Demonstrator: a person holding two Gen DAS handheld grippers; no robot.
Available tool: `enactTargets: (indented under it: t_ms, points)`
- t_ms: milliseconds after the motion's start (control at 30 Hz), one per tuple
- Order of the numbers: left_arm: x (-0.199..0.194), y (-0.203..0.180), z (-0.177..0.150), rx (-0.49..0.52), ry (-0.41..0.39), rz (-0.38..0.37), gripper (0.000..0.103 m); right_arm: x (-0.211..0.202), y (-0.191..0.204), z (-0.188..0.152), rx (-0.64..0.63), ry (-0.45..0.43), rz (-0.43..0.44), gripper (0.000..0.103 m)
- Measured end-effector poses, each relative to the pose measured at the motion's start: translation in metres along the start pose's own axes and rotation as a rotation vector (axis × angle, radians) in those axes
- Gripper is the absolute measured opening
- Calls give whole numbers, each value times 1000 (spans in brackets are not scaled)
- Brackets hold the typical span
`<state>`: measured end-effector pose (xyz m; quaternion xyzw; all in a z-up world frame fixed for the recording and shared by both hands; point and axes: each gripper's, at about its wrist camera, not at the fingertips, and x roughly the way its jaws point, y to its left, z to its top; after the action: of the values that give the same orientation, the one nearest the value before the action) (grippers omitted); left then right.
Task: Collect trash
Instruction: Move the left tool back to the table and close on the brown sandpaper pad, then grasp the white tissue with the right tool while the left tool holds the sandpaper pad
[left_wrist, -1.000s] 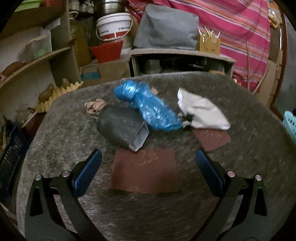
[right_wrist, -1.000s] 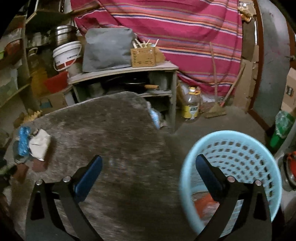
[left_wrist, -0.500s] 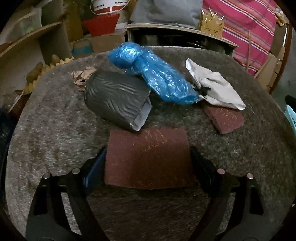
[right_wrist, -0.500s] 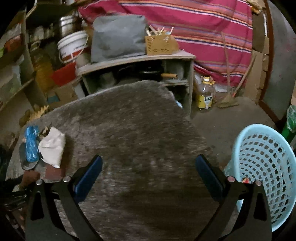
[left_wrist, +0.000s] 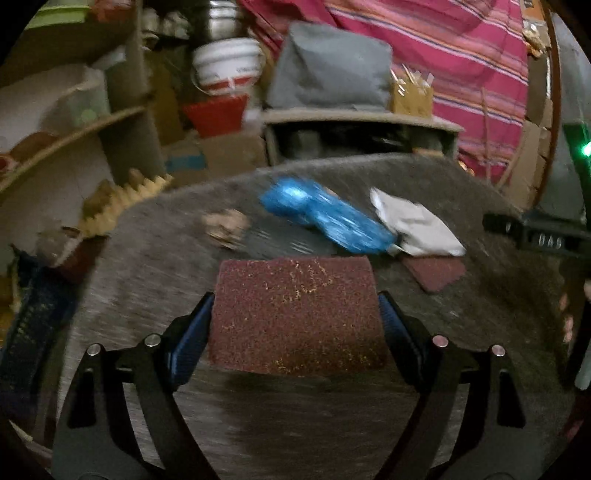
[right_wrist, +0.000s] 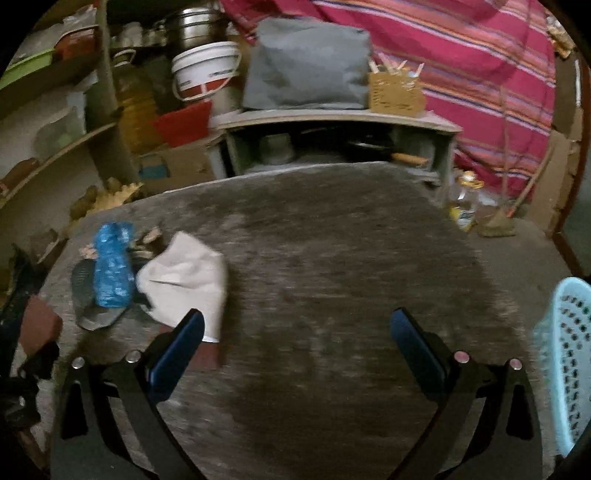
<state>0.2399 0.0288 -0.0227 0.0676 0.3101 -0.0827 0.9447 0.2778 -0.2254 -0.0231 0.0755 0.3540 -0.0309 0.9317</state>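
Left wrist view first: at the bottom of the frame the left gripper (left_wrist: 295, 321) has its jaws set wide on either side of a large maroon abrasive sheet (left_wrist: 297, 314), the blue pads against its left and right edges, so the sheet is gripped and sits raised in front of the grey fuzzy surface (left_wrist: 147, 280). Just beyond it, right of centre, a smaller maroon piece (left_wrist: 434, 275) lies flat on the surface. Its far edge is tucked under a crumpled white cloth (left_wrist: 415, 225). Touching the cloth's left side is a blue plastic bag (left_wrist: 325, 216), blurred, running diagonally toward the upper left. Further left sits a crumpled brown paper scrap (left_wrist: 225, 225). At the right edge of the frame part of the other gripper's black body shows.

Over to the right wrist view: the right gripper (right_wrist: 295, 347) hovers low in the frame with its jaws wide apart and nothing between them, only bare surface. Its left pad overlaps the white cloth's near corner in the picture; contact cannot be told. A black pouch (right_wrist: 86, 295) lies under the blue bag at mid left. At the right edge stands a light blue basket (right_wrist: 565, 354) on the floor, well apart from the trash pile. Far back, a low shelf (right_wrist: 332, 118) carries a grey cushion (right_wrist: 306, 64), with a striped red cloth (right_wrist: 461, 55) behind
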Motion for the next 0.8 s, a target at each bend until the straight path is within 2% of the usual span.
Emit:
enactTargets:
  t_ms: [100, 233, 333, 433, 533, 567, 667, 700, 800]
  points:
    - [-2, 26, 5, -65, -25, 40, 83, 9, 20, 1, -37, 1, 16, 98]
    - [5, 58, 7, -151, -17, 76, 84, 24, 42, 3, -92, 13, 14, 97]
    - [9, 74, 9, -189, -18, 104, 84, 33, 54, 3, -121, 24, 14, 93]
    - [11, 83, 10, -210, -25, 127, 84, 43, 59, 2, -127, 53, 32, 77]
    - [12, 85, 13, -228, -31, 130, 84, 48, 62, -1, -141, 76, 63, 52]
    - [13, 84, 14, -229, -32, 135, 84, 48, 62, -1, -143, 72, 74, 39]
    - [12, 77, 18, -228, -41, 143, 84, 40, 58, 1, -141, 45, 80, 15]
    - [11, 75, 19, -228, -43, 138, 84, 38, 55, 1, -136, 45, 91, 10]
    - [10, 65, 22, -211, -52, 135, 84, 31, 41, 3, -114, 36, 107, 4]
